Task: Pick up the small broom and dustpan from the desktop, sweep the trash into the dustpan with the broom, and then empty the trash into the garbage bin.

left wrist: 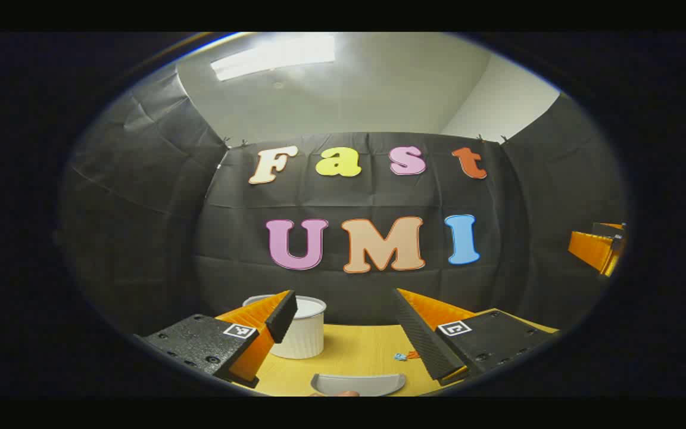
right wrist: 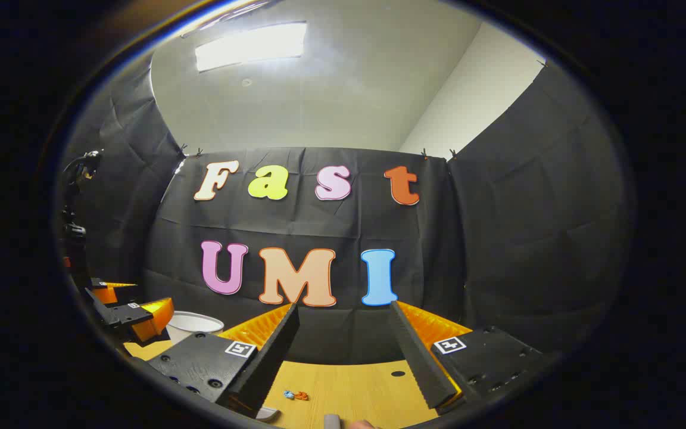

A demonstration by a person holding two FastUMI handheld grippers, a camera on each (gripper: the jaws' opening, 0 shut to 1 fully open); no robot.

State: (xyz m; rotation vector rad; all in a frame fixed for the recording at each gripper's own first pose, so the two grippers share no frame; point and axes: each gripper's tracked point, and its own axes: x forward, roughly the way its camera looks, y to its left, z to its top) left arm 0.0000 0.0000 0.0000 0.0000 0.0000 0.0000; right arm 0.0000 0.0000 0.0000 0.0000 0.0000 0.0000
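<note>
Overhead, both grippers hover above a wooden desk (left wrist: 355,348) with nothing held. Seen in the left gripper view, the left gripper (left wrist: 343,325) has its fingers spread wide apart. A white ribbed bin (left wrist: 301,328) stands on the desk behind its left finger. Small bits of trash (left wrist: 405,356) lie right of the bin, and a grey dustpan (left wrist: 358,384) sits nearer than the bin. Likewise, the right gripper (right wrist: 343,339) is spread apart, with the trash (right wrist: 295,394) on the desk between its fingers.
</note>
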